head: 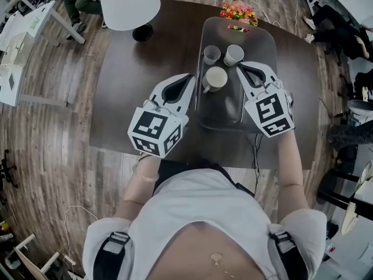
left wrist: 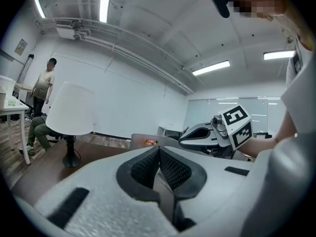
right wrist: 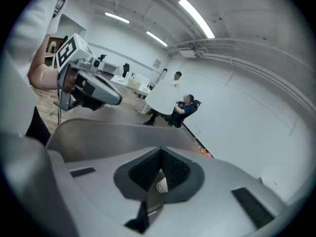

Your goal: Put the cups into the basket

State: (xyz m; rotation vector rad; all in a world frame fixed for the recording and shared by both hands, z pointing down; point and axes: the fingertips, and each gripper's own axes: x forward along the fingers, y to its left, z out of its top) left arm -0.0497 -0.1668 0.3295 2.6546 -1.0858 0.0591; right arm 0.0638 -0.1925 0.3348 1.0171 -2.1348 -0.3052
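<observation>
The basket (head: 266, 44) sits on the counter (head: 134, 98) with three cups (head: 215, 79) in its far half. The lamp (head: 129, 3) stands far left, and flowers (head: 238, 10) lie behind the basket.

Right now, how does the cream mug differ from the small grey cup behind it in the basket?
The cream mug is wider and has a handle; the grey cup is narrower, with no handle showing. The mug sits nearer the person, the grey cup farther back. Both stand mouth-up inside the basket.
</observation>
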